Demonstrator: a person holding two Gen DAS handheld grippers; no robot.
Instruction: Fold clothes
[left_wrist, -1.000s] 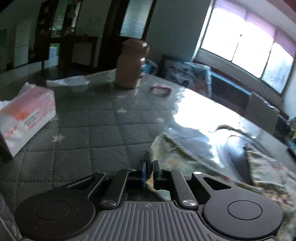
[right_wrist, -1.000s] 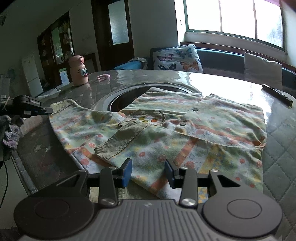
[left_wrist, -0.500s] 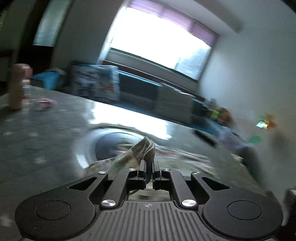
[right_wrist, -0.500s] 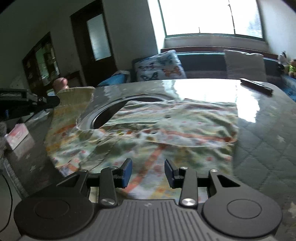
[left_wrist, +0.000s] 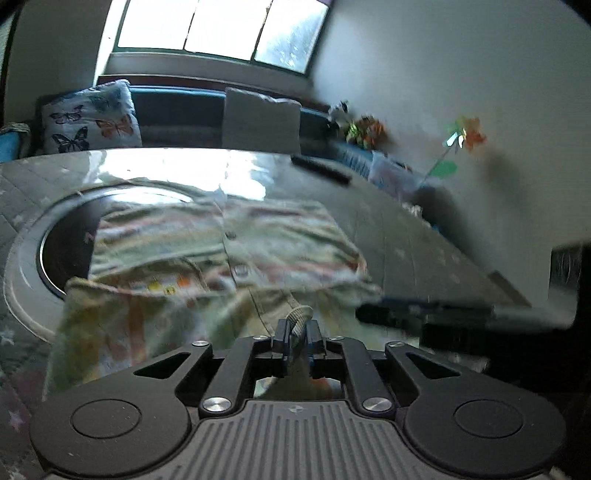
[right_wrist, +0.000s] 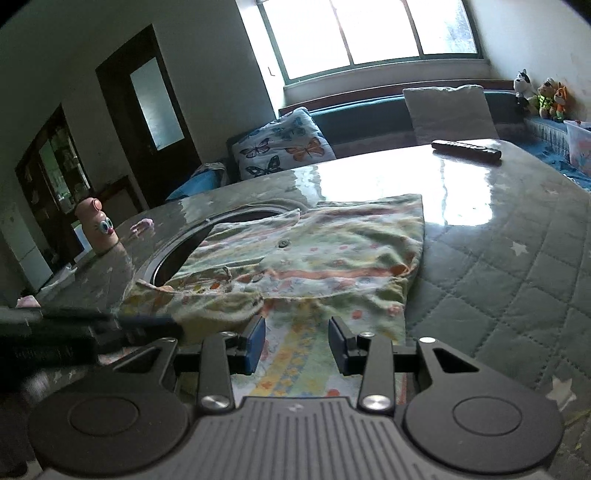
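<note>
On quilted grey table (right_wrist: 517, 295): soft patterned shirt (right_wrist: 325, 254) lying near round recess; left gripper (left_wrist: 297, 341) pinching ribbed cuff (left_wrist: 300, 317); right gripper (right_wrist: 296, 345) wide, empty; bare room right.

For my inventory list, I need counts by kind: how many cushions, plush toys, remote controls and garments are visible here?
Cushions: 2, the butterfly cushion and the grey cushion
Plush toys: 3
Remote control: 1
Garment: 1
Total: 7
</note>
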